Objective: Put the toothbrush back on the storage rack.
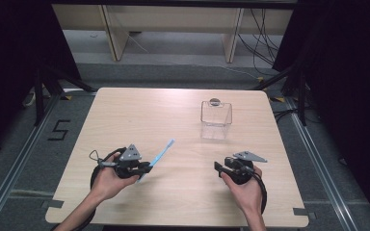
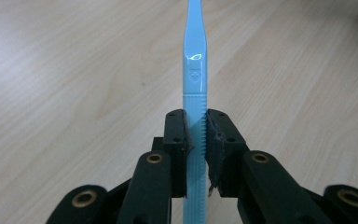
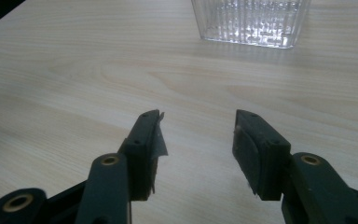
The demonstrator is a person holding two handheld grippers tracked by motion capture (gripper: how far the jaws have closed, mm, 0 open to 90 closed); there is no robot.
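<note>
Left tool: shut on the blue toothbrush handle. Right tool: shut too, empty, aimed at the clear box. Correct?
Not quite. The right tool is open: the right gripper view shows a wide gap between its jaws. Otherwise yes: the left tool grips the blue toothbrush, and the clear box lies ahead.

A slim light-blue plastic toothbrush (image 1: 161, 155) is clamped by its ribbed handle between the jaws of the left gripper (image 1: 147, 167), its long stem slanting away over the pale wooden table (image 1: 139, 110) toward the far right. A clear, ribbed, square plastic cup (image 1: 216, 118) stands upright on the table's far right part, well apart from the toothbrush.
</note>
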